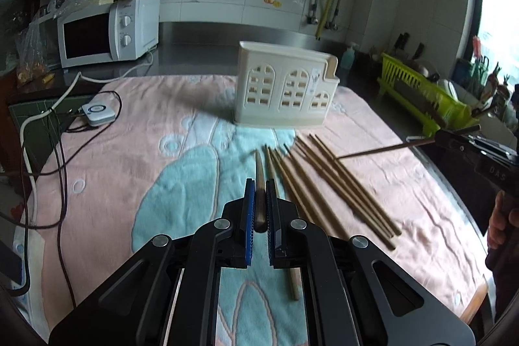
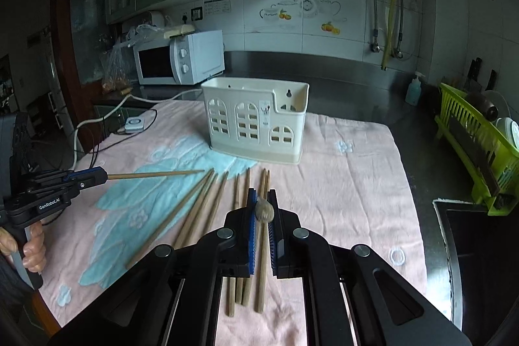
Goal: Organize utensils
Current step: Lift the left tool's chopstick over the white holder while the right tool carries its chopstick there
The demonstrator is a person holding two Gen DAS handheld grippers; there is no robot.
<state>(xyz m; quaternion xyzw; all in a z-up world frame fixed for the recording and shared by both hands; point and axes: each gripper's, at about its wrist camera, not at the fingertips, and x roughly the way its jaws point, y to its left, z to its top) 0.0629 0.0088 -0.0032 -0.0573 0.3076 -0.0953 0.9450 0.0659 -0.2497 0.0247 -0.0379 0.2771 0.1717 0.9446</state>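
Both jaws are clamped tight, the left gripper and the right gripper each on 1 chopstick. Ahead of the jaws lie the loose chopsticks, beyond them the cream holder. A thin stick may pivot in the jaws and miss the holder's opening.

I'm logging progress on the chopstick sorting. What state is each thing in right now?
Left gripper: shut on one chopstick, lifted off the towel.
Right gripper: shut on one chopstick, also lifted.
Loose chopsticks: lying flat on the towel.
Cream holder: upright; no chopsticks visible in it.
Microwave: door closed.
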